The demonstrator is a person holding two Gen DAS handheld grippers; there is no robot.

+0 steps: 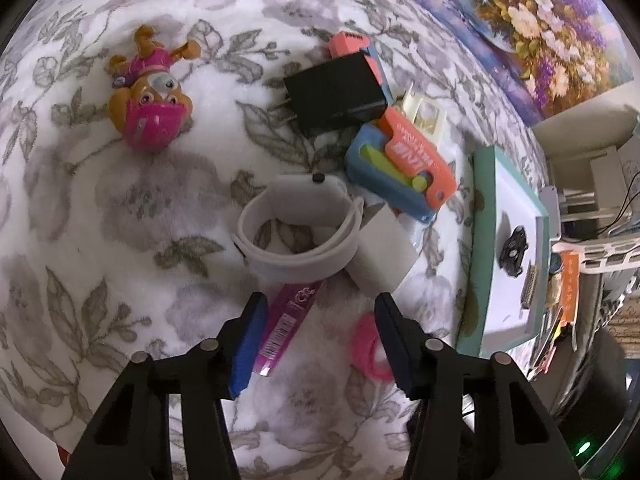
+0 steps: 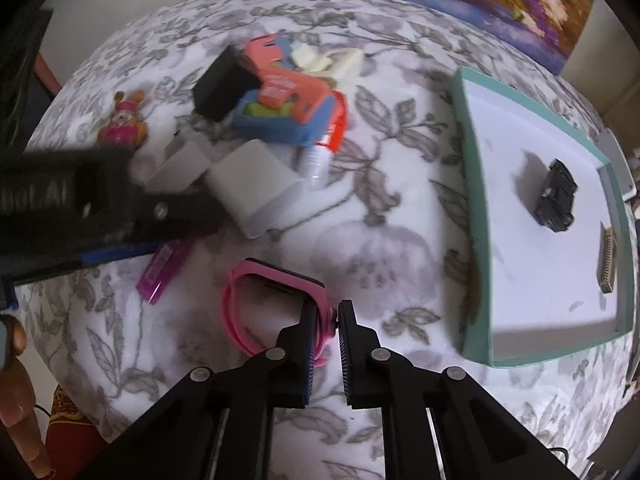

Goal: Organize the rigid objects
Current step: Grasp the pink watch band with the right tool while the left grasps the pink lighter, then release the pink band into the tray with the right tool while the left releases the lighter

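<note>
My right gripper (image 2: 329,312) is shut on a pink watch (image 2: 276,292), pinching its right side at the flowered blanket. The watch also shows in the left wrist view (image 1: 370,348). My left gripper (image 1: 320,308) is open and empty, hovering over a purple packet (image 1: 288,316) and just short of a white wristband (image 1: 296,224). A white block (image 1: 382,256) lies beside the band. Behind them lie a black charger (image 1: 340,96), a blue and orange toy (image 1: 396,164) and a pup figure (image 1: 150,92). A teal-rimmed tray (image 2: 472,184) at the right holds a black toy car (image 2: 556,196).
A small tan comb-like piece (image 2: 608,264) lies in the tray near its right wall. A flowered painting (image 1: 532,24) leans behind the bed. Shelves and clutter (image 1: 592,200) stand past the tray. The left gripper's body (image 2: 80,208) crosses the right wrist view at the left.
</note>
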